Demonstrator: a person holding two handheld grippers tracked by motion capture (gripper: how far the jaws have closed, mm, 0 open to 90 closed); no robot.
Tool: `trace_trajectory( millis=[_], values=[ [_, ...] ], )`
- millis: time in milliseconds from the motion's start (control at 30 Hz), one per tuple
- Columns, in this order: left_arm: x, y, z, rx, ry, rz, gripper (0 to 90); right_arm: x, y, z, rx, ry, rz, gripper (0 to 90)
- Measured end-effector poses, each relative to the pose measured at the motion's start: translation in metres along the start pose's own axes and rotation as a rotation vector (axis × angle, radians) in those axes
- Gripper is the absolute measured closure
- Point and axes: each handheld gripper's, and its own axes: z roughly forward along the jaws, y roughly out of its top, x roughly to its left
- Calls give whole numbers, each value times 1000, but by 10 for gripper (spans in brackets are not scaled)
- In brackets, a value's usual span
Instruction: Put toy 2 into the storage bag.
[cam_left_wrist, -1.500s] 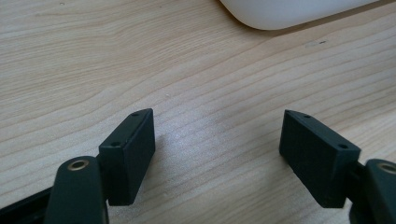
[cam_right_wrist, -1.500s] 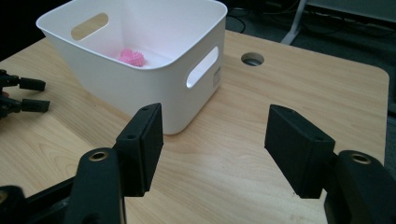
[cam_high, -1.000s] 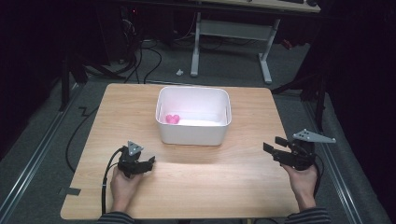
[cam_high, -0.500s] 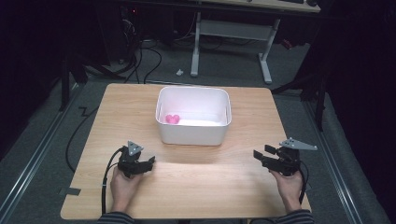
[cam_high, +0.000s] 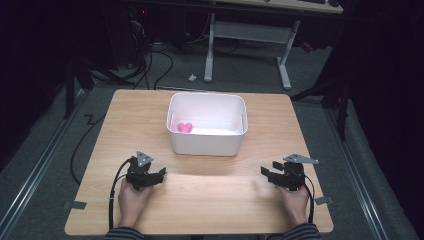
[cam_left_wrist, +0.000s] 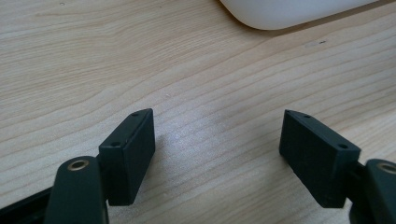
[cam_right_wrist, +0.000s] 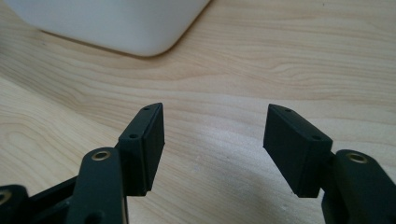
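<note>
Your left gripper (cam_high: 159, 175) rests low on the table (cam_high: 210, 210), at its near left, with your left hand (cam_high: 131, 200) behind it. In the left gripper view its jaws stand apart with bare wood between them: released, nothing held.

Your right gripper (cam_high: 266, 173) sits low at the near right of the table, with your right hand (cam_high: 294, 202) behind it. In the right gripper view its jaws also stand apart over bare wood, grasping nothing.

The white bin (cam_high: 207, 145) stands upright at the middle of the table, beyond both grippers and apart from each. A rounded corner of it (cam_left_wrist: 289, 11) shows at the top of the left gripper view, and another (cam_right_wrist: 116, 28) in the right gripper view.

A small pink object (cam_high: 185, 127) lies inside the bin, on its floor toward the left wall. Neither gripper touches it.
</note>
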Motion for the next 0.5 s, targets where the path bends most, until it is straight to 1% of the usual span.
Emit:
trace_trajectory(
  millis=[33, 67, 133, 167, 200, 333, 367, 500],
  values=[
    [0, 0, 0, 0, 0, 0, 272, 0, -3, 5, 7, -33, -26, 379],
    [0, 0, 0, 0, 0, 0, 272, 0, -3, 5, 7, -33, -26, 379],
    [0, 0, 0, 0, 0, 0, 272, 3, -6, 10, 26, -78, -59, 375],
    [0, 0, 0, 0, 0, 0, 272, 5, -9, 16, 42, -105, -86, 372],
    [0, 0, 0, 0, 0, 0, 272, 6, -10, 18, 50, -116, -93, 371],
    [0, 0, 0, 0, 0, 0, 272, 7, -13, 24, 65, -130, -101, 357],
    [0, 0, 0, 0, 0, 0, 272, 8, -15, 25, 52, -136, -108, 352],
    [0, 0, 0, 0, 0, 0, 272, 8, -15, 26, 53, -136, -112, 334]
  ],
)
